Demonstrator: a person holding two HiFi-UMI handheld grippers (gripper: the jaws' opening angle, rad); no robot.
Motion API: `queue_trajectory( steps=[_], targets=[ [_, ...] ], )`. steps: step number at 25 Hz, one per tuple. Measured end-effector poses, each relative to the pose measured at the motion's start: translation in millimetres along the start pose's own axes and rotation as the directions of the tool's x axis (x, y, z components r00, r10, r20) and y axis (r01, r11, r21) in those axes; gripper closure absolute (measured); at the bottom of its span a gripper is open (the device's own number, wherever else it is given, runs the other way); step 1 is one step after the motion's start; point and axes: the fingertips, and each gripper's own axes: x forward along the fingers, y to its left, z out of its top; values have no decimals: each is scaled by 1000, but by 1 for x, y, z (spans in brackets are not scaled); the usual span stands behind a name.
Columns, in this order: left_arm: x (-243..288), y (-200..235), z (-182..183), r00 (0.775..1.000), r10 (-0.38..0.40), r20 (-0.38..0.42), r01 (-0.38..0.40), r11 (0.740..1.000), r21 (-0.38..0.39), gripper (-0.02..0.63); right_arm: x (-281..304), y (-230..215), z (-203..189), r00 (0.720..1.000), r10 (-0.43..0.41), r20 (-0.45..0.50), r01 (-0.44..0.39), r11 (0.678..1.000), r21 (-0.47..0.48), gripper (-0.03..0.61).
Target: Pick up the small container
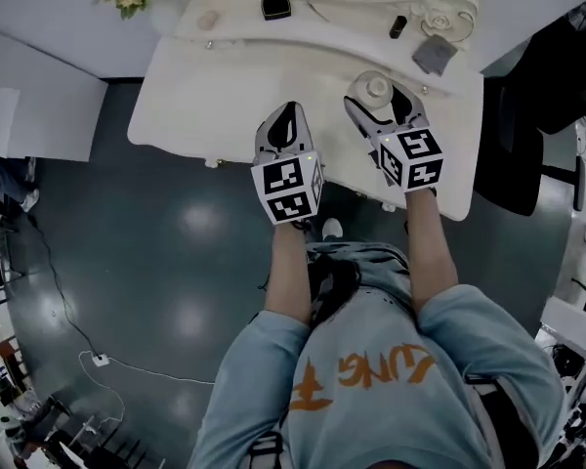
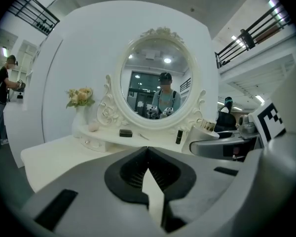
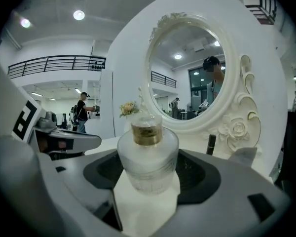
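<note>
While the left gripper [image 1: 286, 117] [image 2: 148, 152] is hovering over the white dressing table [image 1: 205, 96] with its jaws pressed together on nothing, the right gripper [image 1: 377, 96] [image 3: 148, 181] is clasping the small frosted-glass container with a gold collar [image 1: 376, 87] [image 3: 148, 157]. The container is standing upright between that gripper's jaws, its round sides touching the dark pads [image 3: 202, 176]. Whether it is resting on the tabletop cannot be told. Orange lettering is showing upside down on the person's pale blue shirt [image 1: 371, 371], too warped for reading.
</note>
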Motion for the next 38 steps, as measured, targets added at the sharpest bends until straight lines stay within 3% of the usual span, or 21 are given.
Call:
queue_trajectory(
  steps=[7, 12, 38],
  targets=[
    [-11, -21, 53, 995, -8, 99, 2, 998, 59, 592, -33, -21, 54, 994, -21, 107, 22, 1000, -11, 250],
    [-15, -29, 72, 991, -14, 133, 2, 996, 90, 592, -47, -30, 80, 985, -35, 169, 37, 999, -12, 250],
    [-20, -32, 82, 990, -18, 142, 0, 992, 123, 592, -57, -37, 82, 981, -48, 190, 47, 999, 9, 250]
  ],
)
